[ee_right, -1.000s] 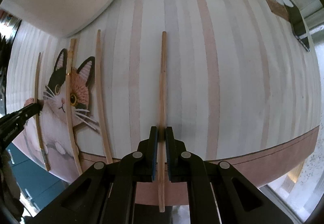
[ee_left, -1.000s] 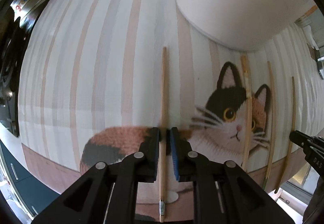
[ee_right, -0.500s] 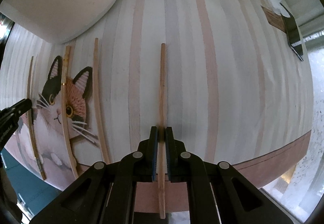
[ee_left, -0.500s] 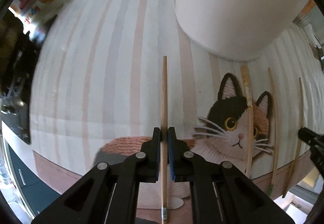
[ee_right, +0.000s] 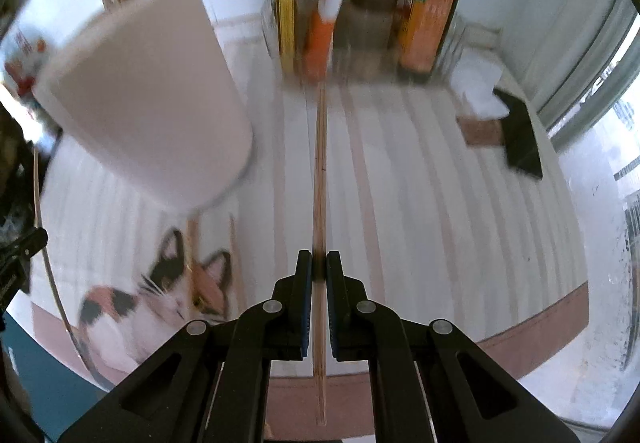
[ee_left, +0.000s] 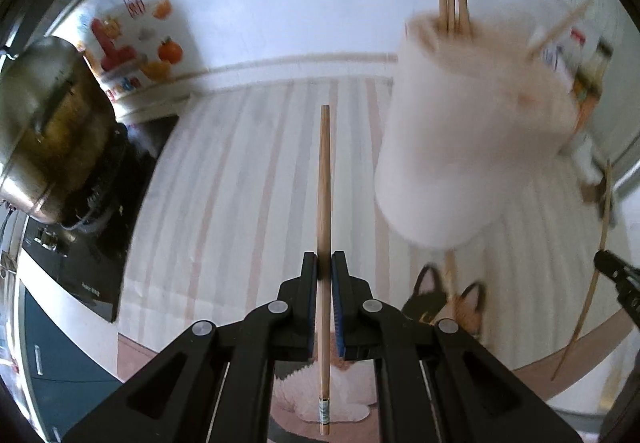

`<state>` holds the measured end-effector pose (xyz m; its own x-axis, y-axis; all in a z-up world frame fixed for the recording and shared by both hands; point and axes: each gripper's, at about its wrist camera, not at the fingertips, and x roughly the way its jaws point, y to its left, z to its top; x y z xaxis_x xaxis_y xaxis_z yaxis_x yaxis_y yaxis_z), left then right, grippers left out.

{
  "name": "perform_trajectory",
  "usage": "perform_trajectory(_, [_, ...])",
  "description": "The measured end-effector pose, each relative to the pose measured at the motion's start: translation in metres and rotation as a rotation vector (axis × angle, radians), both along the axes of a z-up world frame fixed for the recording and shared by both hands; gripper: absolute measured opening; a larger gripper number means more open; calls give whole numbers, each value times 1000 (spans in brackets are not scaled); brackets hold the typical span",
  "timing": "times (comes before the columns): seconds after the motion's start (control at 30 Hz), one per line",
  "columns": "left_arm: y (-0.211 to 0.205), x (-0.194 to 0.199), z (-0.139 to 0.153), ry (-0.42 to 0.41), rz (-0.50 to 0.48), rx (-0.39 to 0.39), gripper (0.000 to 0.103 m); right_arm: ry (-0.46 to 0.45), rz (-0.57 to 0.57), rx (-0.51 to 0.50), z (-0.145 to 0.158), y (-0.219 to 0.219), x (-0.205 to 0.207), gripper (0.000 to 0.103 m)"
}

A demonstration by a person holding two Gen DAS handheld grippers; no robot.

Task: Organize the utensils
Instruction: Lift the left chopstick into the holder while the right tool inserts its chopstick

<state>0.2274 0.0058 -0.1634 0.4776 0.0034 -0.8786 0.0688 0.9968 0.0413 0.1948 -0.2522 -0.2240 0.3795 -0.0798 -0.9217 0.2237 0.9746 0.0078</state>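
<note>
Now both tongs pinch one chopstick each: left tongs (ee_left: 324,271) on a chopstick (ee_left: 324,203), right tongs (ee_right: 319,271) on another (ee_right: 319,183), both clear of the striped worktop (ee_right: 420,183). White holder (ee_left: 468,131), blurred, already carries several sticks.

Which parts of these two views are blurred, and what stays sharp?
Left wrist view: the white holder and the bottles behind it smear with motion, while the left tongs and their chopstick are crisp. Right wrist view: holder and sauce bottles blur; right tongs stay sharp.
</note>
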Motion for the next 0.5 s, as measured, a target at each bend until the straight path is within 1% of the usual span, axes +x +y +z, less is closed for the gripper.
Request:
perform_trajectory(0.03, [2, 3, 11, -21, 5, -20, 5, -29, -6, 10, 7, -5, 7, 7])
perform_trajectory(0.07, [8, 5, 14, -38, 9, -34, 5, -49, -9, 15, 12, -9, 12, 7])
perform_trajectory(0.17, [20, 6, 46, -98, 22, -98, 5, -124, -19, 46, 42, -9, 11, 7])
perform_trajectory(0.2, [23, 7, 63, -126, 29, -125, 5, -148, -19, 56, 52, -11, 14, 7])
perform_trajectory(0.27, [23, 7, 89, -163, 32, -154, 5, -204, -16, 80, 73, -9, 16, 7])
perform_trajectory(0.43, [23, 16, 165, -286, 26, -235, 5, -363, -1, 151, 137, -5, 28, 7])
perform_trajectory(0.5, [22, 24, 183, -318, 20, -256, 5, -421, 7, 177, 162, -3, 37, 7])
